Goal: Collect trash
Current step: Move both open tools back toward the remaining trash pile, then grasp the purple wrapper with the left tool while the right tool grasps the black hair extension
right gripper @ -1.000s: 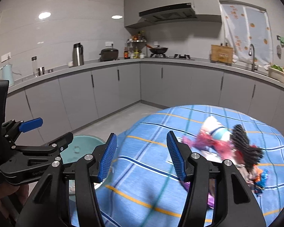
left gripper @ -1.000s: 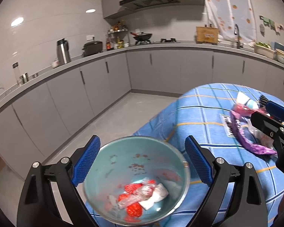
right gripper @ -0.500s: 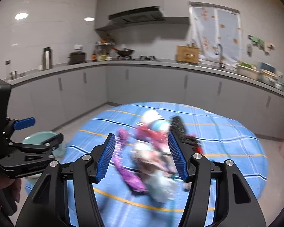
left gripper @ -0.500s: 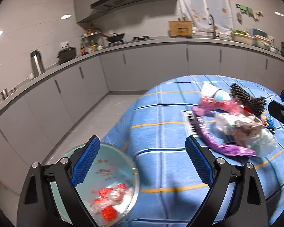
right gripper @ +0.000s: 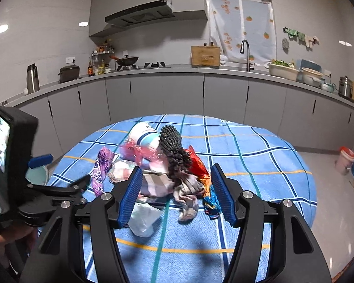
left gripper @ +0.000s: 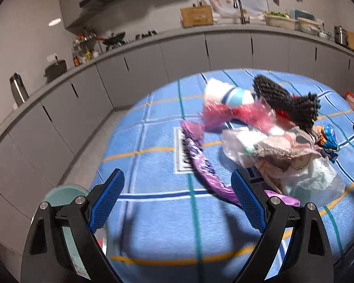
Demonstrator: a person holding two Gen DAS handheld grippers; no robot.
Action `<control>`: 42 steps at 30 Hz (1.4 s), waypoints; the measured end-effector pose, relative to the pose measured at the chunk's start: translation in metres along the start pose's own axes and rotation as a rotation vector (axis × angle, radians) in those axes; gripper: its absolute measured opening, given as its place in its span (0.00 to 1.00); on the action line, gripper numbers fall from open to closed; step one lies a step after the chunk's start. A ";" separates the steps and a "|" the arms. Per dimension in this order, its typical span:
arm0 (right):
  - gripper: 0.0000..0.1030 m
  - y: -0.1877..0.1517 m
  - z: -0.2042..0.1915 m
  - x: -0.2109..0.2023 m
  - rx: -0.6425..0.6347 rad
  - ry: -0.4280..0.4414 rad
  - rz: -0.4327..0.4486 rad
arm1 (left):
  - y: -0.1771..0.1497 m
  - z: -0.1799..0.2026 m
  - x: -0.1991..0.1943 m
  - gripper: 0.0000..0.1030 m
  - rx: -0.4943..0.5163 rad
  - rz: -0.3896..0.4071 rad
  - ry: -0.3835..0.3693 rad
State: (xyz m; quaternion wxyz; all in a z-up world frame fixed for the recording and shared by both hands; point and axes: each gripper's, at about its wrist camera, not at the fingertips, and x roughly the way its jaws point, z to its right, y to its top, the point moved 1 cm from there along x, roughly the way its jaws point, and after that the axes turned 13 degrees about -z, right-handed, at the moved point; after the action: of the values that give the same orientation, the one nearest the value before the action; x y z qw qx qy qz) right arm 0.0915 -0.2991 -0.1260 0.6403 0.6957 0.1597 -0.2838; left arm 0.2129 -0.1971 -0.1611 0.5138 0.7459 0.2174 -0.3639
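A heap of trash (right gripper: 167, 165) lies on the round table with the blue checked cloth (right gripper: 259, 165): a purple wrapper (left gripper: 200, 162), a pink wrapper (left gripper: 238, 115), a white and blue cup (left gripper: 233, 95), black mesh (left gripper: 288, 101), clear plastic bags (left gripper: 295, 167). My left gripper (left gripper: 177, 198) is open and empty over the table's near left part. My right gripper (right gripper: 175, 193) is open and empty, close above the near side of the heap (left gripper: 271, 136). The teal bin (left gripper: 66, 193) sits beside the table at lower left, mostly hidden; it also shows in the right wrist view (right gripper: 37, 174).
Grey kitchen cabinets and a countertop (right gripper: 200, 70) run along the far wall, with a stove, a sink tap and bowls. A red and white bucket (right gripper: 344, 158) stands on the floor at right. The left gripper's body (right gripper: 11, 165) fills the right view's left edge.
Both grippers have swung right from the teal bin toward the trash heap. The bin has dropped to the lower left edge. Both stay open and empty.
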 end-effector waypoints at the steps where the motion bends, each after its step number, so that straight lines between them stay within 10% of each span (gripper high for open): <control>1: 0.59 -0.001 0.002 0.000 0.001 -0.008 0.003 | 0.000 0.004 0.001 0.88 0.001 -0.004 -0.003; 21: 0.63 -0.004 0.016 0.003 0.045 0.016 -0.001 | -0.007 0.018 0.036 0.86 0.015 -0.139 -0.053; 32: 0.64 -0.007 0.010 0.008 0.040 0.025 -0.017 | -0.006 0.009 0.041 0.33 -0.002 -0.149 -0.157; 42: 0.64 -0.005 0.015 0.011 0.054 0.011 -0.014 | 0.002 0.004 0.022 0.16 0.057 -0.090 -0.161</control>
State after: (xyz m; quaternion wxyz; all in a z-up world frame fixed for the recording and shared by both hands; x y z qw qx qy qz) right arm 0.0944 -0.3144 -0.1364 0.6184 0.7133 0.1604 -0.2884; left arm 0.2267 -0.2026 -0.1776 0.4912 0.7179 0.1984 -0.4516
